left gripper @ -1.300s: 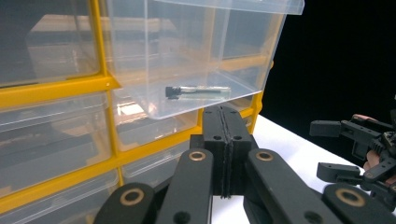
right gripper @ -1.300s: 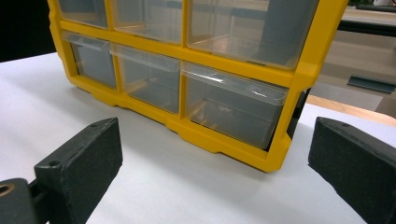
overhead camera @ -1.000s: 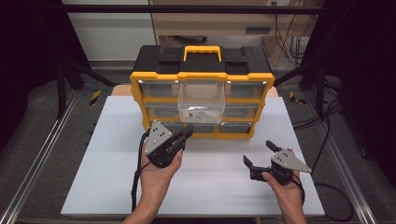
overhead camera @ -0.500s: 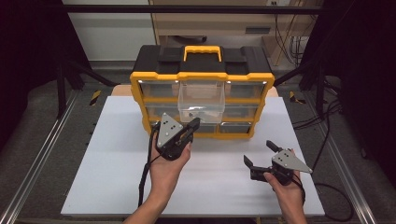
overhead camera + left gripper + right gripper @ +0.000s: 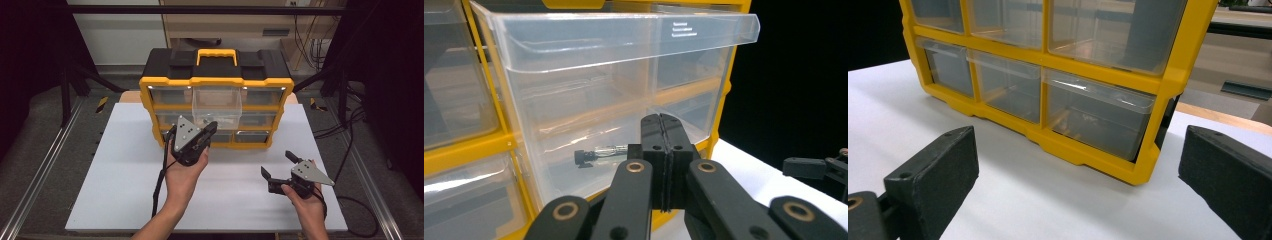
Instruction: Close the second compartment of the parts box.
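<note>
**Shut left tongs at the pulled-out drawer**

The clear drawer (image 5: 217,106) sticks out toward the near side from the middle of the yellow organizer (image 5: 216,90), which stands at the far side of the white worktop (image 5: 120,170). The left tongs (image 5: 209,131), pressed together with nothing between them, sit just in front of the drawer's lower front wall. Inside the drawer lies a small dark-tipped part (image 5: 599,152). The right tongs (image 5: 276,164) gape wide, empty, well apart to the near right of the organizer.

a white table top (image 5: 115,170); grey floor (image 5: 45,125) either side; cables (image 5: 345,125) trailing at right
</note>
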Demonstrator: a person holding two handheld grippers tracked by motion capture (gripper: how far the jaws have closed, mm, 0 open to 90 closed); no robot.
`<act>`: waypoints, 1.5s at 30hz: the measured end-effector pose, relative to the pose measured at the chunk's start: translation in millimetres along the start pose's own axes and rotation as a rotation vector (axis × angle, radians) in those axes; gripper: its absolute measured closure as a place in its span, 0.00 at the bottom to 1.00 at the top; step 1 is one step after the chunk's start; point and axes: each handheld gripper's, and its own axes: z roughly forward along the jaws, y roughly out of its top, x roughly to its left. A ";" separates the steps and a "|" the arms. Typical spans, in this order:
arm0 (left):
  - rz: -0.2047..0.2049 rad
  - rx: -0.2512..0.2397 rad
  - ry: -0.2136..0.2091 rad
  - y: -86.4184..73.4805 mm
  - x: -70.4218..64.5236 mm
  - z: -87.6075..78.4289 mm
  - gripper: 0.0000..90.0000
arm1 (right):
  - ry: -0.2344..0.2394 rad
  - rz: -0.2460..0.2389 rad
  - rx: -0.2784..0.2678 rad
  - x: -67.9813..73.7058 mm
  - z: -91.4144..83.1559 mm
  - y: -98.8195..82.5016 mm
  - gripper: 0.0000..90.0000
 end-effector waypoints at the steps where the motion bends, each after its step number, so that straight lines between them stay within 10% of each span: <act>1: 0.001 0.002 0.000 0.6 0.8 0.7 1.00 | -0.001 0.001 0.001 0.2 -0.2 0.1 0.03; 45: -0.003 0.001 0.015 8.6 8.7 12.1 1.00 | 0.002 -0.002 0.001 2.7 1.3 0.7 0.03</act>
